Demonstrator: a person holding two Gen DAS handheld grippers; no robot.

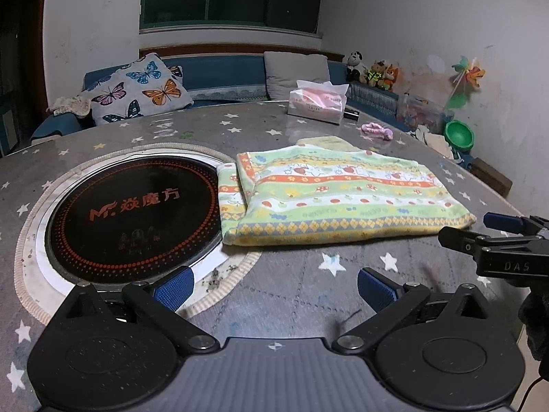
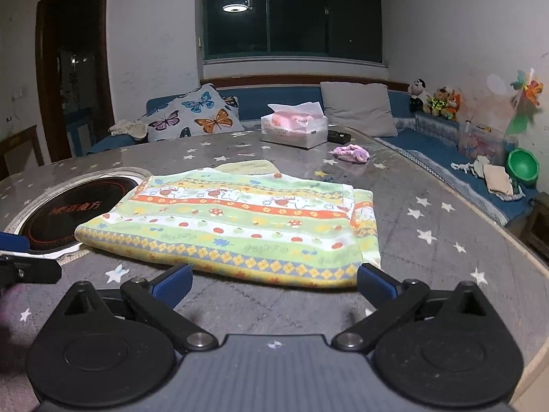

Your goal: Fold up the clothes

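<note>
A folded child's garment (image 1: 329,199) with green, orange and yellow striped print lies flat on the grey star-patterned table (image 1: 295,285). In the right wrist view the garment (image 2: 240,223) lies just beyond my fingertips. My left gripper (image 1: 274,290) is open and empty, a short way in front of the garment's near edge. My right gripper (image 2: 272,281) is open and empty at the garment's near hem; it also shows in the left wrist view (image 1: 494,230) at the right edge, beside the garment's right corner.
A round black induction cooktop (image 1: 133,216) is set into the table left of the garment. A tissue box (image 1: 317,101), a small black object (image 1: 350,114) and a pink hair tie (image 1: 377,130) lie at the far side. A blue sofa with cushions (image 1: 144,89) stands behind.
</note>
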